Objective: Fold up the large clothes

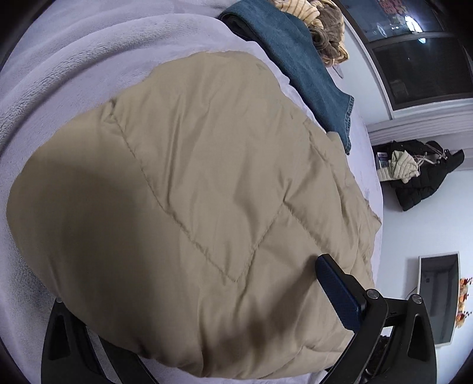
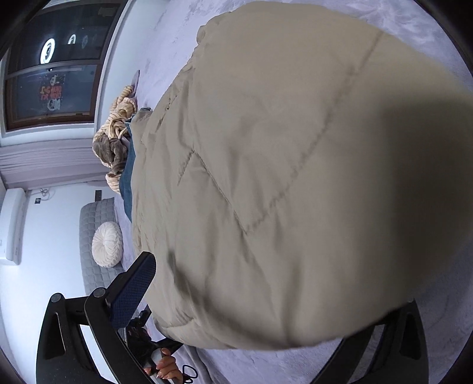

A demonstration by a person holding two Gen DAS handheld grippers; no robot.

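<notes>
Left wrist cam: tan padded jacket (image 1: 189,206) fills most of the view, lying on the bed (image 1: 53,73) w/ its pale fleece cover. Looks already folded over into a fat bundle, stitch lines running across the top. Left claw (image 1: 189,307) sits low at the near edge of the jacket; I see only one dark finger (image 1: 340,292), the other hidden behind the fabric. So can't tell if it's apart or pinching cloth.

Right wrist cam: same jacket (image 2: 280,177) from the other side. Right claw (image 2: 266,283) is wide apart, one finger (image 2: 133,289) out in the open beside the jacket edge, the other buried behind the bulge. Nothing clamped that I can see. A hand (image 2: 167,366) shows at the bottom edge, on the other rig.

Beside the jacket: jeans (image 1: 301,68) lying flat, touching or just under its far edge, and a striped fluffy thing (image 1: 319,23) bunched beyond them.

Risks as I judge them:
- Puffy fill springs back, so the fold could pop open once let go.
- Slick shell cloth; a shallow pinch may grab only the top layer and peel it off the stack.
- Jeans so close, a blind grab on that side might snag them too.
- Both cams nearly smothered by fabric, so I'm aiming half blind.
</notes>
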